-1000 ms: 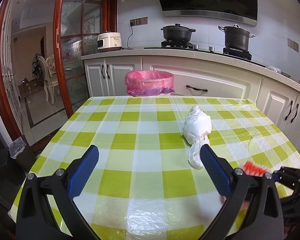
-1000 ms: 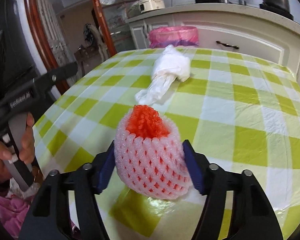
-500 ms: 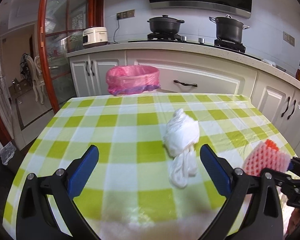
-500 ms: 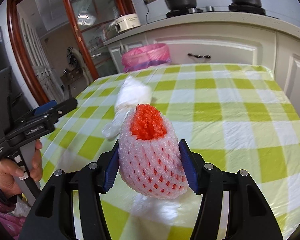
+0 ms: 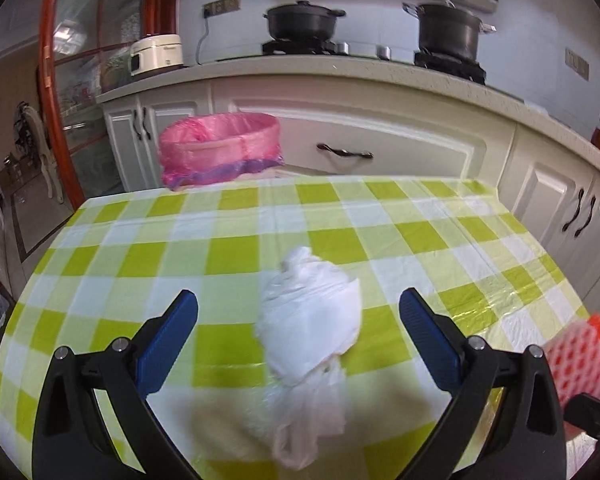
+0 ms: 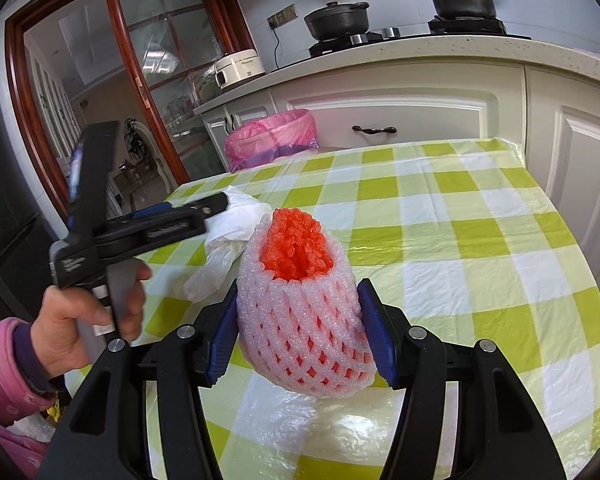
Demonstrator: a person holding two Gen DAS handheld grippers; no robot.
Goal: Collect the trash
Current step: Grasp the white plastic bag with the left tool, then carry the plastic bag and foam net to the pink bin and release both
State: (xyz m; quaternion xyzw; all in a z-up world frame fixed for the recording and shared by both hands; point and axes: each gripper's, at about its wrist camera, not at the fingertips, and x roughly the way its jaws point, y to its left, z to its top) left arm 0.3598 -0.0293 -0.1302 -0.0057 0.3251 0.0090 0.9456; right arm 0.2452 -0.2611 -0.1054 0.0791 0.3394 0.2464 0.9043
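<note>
A crumpled white plastic bag (image 5: 310, 332) lies on the green-checked table, between the wide-open fingers of my left gripper (image 5: 298, 312); whether they touch it I cannot tell. It also shows in the right wrist view (image 6: 230, 236). My right gripper (image 6: 298, 312) is shut on a pink-and-orange foam fruit net (image 6: 300, 304) and holds it above the table; the net shows at the right edge of the left wrist view (image 5: 582, 360). A bin lined with a pink bag (image 5: 220, 148) stands past the table's far edge (image 6: 272, 140).
The table (image 5: 440, 240) has a glossy checked plastic cover. White kitchen cabinets (image 5: 380, 144) and a counter with two black pots (image 5: 304, 20) run behind it. A glass door with a red frame (image 5: 52, 80) is at the left.
My left gripper has moved forward and to the right, so the white bag now lies between its fingers. My right gripper has lifted the foam net higher above the table.
</note>
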